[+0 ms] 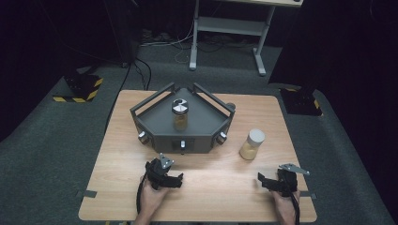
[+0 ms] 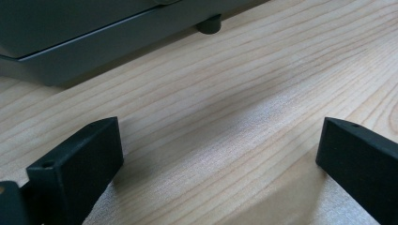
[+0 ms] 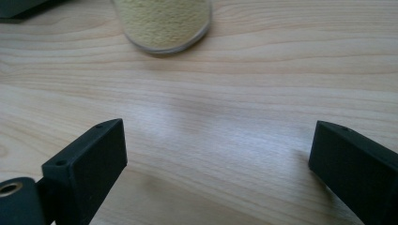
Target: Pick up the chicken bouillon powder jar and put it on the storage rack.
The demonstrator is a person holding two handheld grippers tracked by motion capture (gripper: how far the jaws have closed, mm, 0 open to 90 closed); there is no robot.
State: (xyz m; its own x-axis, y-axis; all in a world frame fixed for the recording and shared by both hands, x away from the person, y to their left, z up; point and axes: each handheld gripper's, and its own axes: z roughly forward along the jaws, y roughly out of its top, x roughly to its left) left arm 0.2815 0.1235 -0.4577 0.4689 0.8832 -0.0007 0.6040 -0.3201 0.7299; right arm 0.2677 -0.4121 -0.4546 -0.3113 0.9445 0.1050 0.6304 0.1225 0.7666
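Nearest the person, both hands rest low on the wooden counter [image 1: 211, 187], each holding a gripper. The left gripper [image 1: 174, 180] has its fingers [image 2: 80, 164] spread wide with nothing between them — bare wood lies in the gap. The right gripper [image 1: 265, 180] is likewise wide open and empty, its fingers [image 3: 89, 159] pointing toward a jar of yellow powder [image 1: 252, 144] with a white cap, which stands upright on the counter a little way ahead of it, well clear of the fingers. Farther back, at mid-counter, sits a dark grey angular tray [image 1: 155, 108] on small feet, close ahead of the left gripper. Inside it stands a second jar [image 1: 180, 114] with a metal lid — upright, near the tray's centre. Beyond the counter, a white frame [image 1: 225, 28] stands on the grey floor.
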